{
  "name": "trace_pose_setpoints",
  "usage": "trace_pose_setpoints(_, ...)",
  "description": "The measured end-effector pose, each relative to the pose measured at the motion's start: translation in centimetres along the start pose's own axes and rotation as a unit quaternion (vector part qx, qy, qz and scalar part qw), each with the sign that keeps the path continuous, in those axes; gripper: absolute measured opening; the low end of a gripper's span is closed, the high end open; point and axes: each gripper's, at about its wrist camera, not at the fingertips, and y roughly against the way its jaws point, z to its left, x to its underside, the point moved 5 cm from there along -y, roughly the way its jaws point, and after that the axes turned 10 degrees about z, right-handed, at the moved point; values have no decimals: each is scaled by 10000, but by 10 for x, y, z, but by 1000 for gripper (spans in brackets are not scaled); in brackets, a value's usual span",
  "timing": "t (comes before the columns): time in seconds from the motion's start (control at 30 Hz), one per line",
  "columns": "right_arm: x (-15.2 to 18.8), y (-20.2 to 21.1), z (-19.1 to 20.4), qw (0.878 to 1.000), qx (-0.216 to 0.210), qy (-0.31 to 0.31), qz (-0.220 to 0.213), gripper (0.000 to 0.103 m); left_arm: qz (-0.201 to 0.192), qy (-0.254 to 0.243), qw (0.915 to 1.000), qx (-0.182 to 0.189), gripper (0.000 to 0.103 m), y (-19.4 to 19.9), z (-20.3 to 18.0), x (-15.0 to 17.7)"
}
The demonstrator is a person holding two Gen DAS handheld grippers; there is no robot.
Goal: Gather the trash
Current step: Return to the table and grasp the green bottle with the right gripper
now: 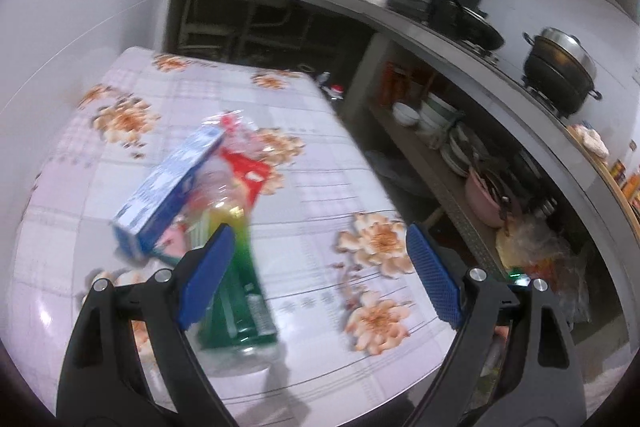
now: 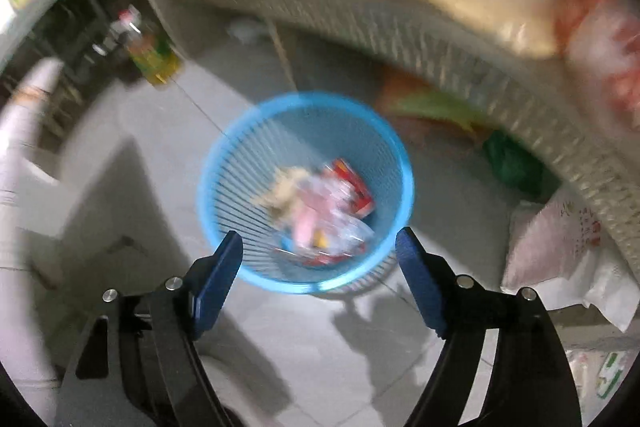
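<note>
The left gripper (image 1: 320,247) hung with its jaws spread wide and empty over a floral tablecloth (image 1: 304,163), where the remaining trash lay in a blurred heap: a blue-and-white carton (image 1: 168,195) resting on a clear bottle with a green label (image 1: 236,291), and a red wrapper (image 1: 244,171) behind them. The right gripper (image 2: 318,255), likewise wide apart and holding nothing, pointed down at a blue slatted basket (image 2: 224,163) on the tiled floor (image 2: 320,355). Crumpled wrappers (image 2: 320,215) lay inside the basket.
</note>
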Motion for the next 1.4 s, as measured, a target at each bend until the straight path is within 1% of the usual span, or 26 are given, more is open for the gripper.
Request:
trace_pose_setpoints(0.03, 0, 19, 13, 9997, -219, 78, -126, 77, 3, 61, 10000, -21, 83, 0, 6, 2)
trace_pose_setpoints(0.07, -1, 43, 37, 9979, -553, 244, -240, 77, 1, 142, 9999, -43, 83, 0, 13, 6)
trace_pose_setpoints(0.1, 1, 57, 54, 9961, -755, 356, -275, 77, 0, 195, 9998, -62, 83, 0, 18, 8)
trace_pose_setpoints(0.13, 2, 76, 82, 9920, -1080, 588, -295, 77, 1, 292, 9995, -84, 83, 1, 26, 12)
trace_pose_setpoints(0.2, 8, 96, 128, 9834, -1539, 934, -240, 77, -20, 380, 9992, -130, 83, 2, 34, 16)
trace_pose_setpoints(0.23, 13, 104, 154, 9773, -1796, 1115, -109, 79, -51, 408, 9989, -225, 83, 3, 40, 19)
trace_pose_setpoints(0.3, 33, 108, 218, 9552, -2461, 1564, 497, 80, -123, 391, 9978, -519, 83, 6, 50, 24)
trace_pose_setpoints(0.33, 45, 108, 245, 9420, -2751, 1752, 787, 80, -167, 356, 9964, -753, 83, 7, 55, 27)
trace_pose_setpoints(0.37, 63, 107, 283, 9216, -3105, 2025, 1152, 80, -210, 309, 9946, -972, 83, 9, 60, 30)
trace_pose_setpoints(0.4, 75, 105, 306, 9089, -3280, 2178, 1370, 80, -230, 281, 9935, -1081, 83, 11, 65, 33)
trace_pose_setpoints(0.43, 94, 101, 341, 8930, -3407, 2374, 1735, 80, -230, 270, 9922, -1196, 83, 11, 70, 38)
trace_pose_setpoints(0.5, 120, 97, 386, 8711, -3539, 2638, 2155, 80, -190, 332, 9911, -1274, 83, 12, 81, 42)
trace_pose_setpoints(0.53, 129, 93, 402, 8624, -3568, 2768, 2288, 80, -176, 371, 9908, -1289, 83, 13, 86, 44)
trace_pose_setpoints(0.57, 143, 90, 426, 8557, -3456, 2995, 2422, 80, -179, 426, 9902, -1317, 83, 15, 93, 44)
trace_pose_setpoints(0.6, 153, 86, 444, 8535, -3288, 3193, 2480, 80, -204, 462, 9895, -1353, 83, 17, 98, 43)
trace_pose_setpoints(0.7, 177, 80, 476, 8425, -3041, 3605, 2604, 80, -327, 528, 9861, -1538, 83, 25, 113, 37)
trace_pose_setpoints(0.8, 190, 78, 494, 8392, -2772, 3914, 2563, 80, -368, 573, 9834, -1683, 83, 28, 126, 34)
trace_pose_setpoints(0.9, 200, 73, 498, 8338, -2698, 4030, 2637, 80, -325, 639, 9834, -1666, 83, 24, 132, 31)
trace_pose_setpoints(0.93, 203, 73, 499, 8309, -2745, 4032, 2677, 77, -315, 651, 9838, -1642, 83, 23, 133, 30)
trace_pose_setpoints(1.0, 207, 72, 503, 8264, -2845, 3997, 2763, 67, -297, 636, 9850, -1573, 83, 19, 133, 28)
trace_pose_setpoints(1.03, 209, 73, 502, 8275, -2852, 3967, 2768, 61, -280, 616, 9856, -1552, 83, 16, 133, 25)
trace_pose_setpoints(1.17, 206, 76, 489, 8318, -2838, 3946, 2680, 59, -211, 465, 9878, -1474, 83, -3, 126, 9)
trace_pose_setpoints(1.2, 199, 75, 482, 8329, -2837, 3923, 2682, 59, -183, 409, 9879, -1487, 83, -8, 124, 5)
trace_pose_setpoints(1.3, 189, 77, 457, 8408, -2755, 3883, 2577, 59, -29, 118, 9861, -1659, 83, -32, 117, -10)
trace_pose_setpoints(1.33, 186, 79, 446, 8438, -2718, 3874, 2530, 59, 57, 11, 9844, -1761, 83, -41, 116, -15)
trace_pose_setpoints(1.4, 179, 83, 419, 8503, -2659, 3818, 2459, 59, 286, -238, 9778, -2064, 83, -62, 115, -22)
